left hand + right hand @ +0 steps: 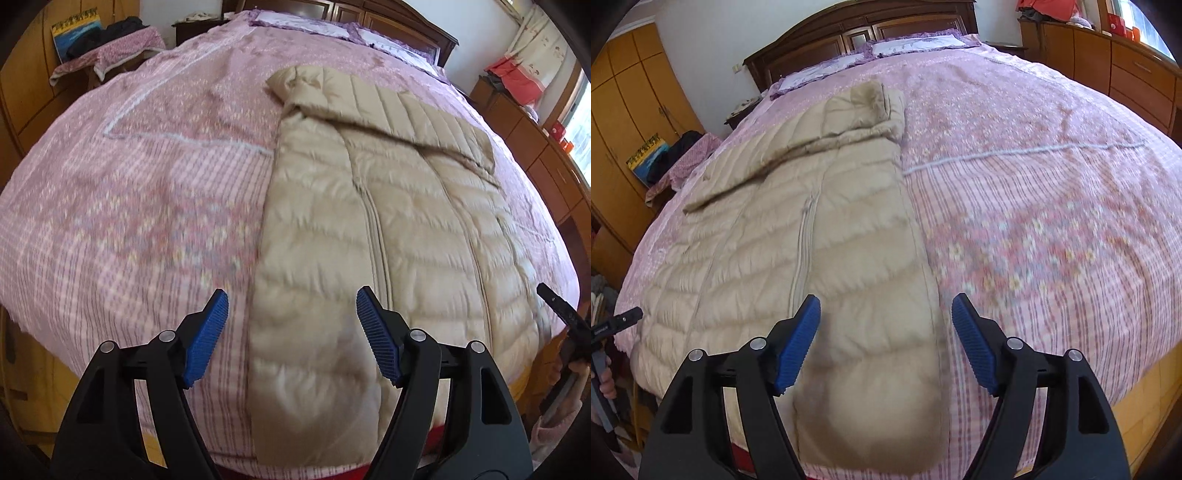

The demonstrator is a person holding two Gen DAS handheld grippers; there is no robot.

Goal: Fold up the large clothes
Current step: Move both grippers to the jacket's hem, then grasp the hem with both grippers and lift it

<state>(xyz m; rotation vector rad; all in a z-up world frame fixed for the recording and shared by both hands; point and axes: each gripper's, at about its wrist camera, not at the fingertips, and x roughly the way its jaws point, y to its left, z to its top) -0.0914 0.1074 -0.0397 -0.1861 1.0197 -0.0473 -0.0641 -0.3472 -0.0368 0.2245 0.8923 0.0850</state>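
A beige quilted down jacket (388, 229) lies flat on the pink bedspread (147, 192), hood toward the headboard, one sleeve folded across its chest. It also shows in the right wrist view (820, 236). My left gripper (291, 332) is open and empty, above the jacket's hem by its left edge. My right gripper (886, 339) is open and empty, above the hem by the jacket's right edge. The tip of the right gripper shows in the left wrist view (561, 306); the left gripper's tip shows in the right wrist view (618, 321).
Pillows (306, 22) and a dark wooden headboard (849, 33) are at the far end. A small table with clothes (107, 48) stands left of the bed. Wooden cabinets (1126, 70) run along the right side.
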